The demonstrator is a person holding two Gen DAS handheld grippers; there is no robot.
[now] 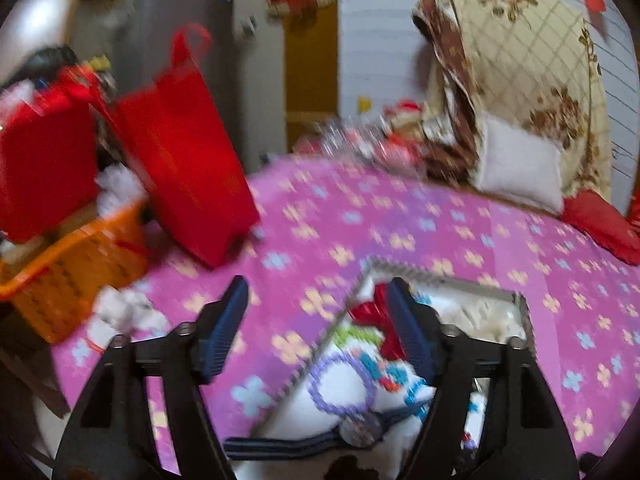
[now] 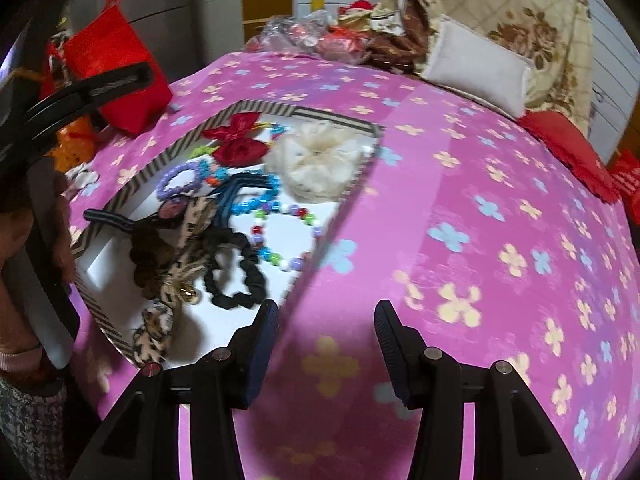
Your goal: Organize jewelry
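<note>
Pink fabric with a print of pale yellow and blue flowers covers the whole surface, smooth and slightly glossy. At the centre left of the right wrist view sits a shallow box with a white floor and a rim of black-and-white chevron stripes. Inside it lie soft and beaded pieces: a shiny red ribbon bow at the top, a frilly cream scrunchie to its right, a ring of lilac beads, a bracelet of round multicoloured beads lower down, a crinkled black scrunchie, a fuzzy brown one and a leopard-print fabric tie near the bottom left edge. A dark blue striped band runs across the bottom of the left wrist view.

At the lower centre of the left wrist view, the left gripper has its ribbed blue pads spread wide with nothing between them, above the box's near corner. At the bottom of the right wrist view, the right gripper stands partly open and empty, over bare fabric just beside the box's right rim.

In the upper left of the left wrist view a red paper bag with handles leans beside an orange woven basket; a white pillow rests against a quilted floral blanket at the upper right
</note>
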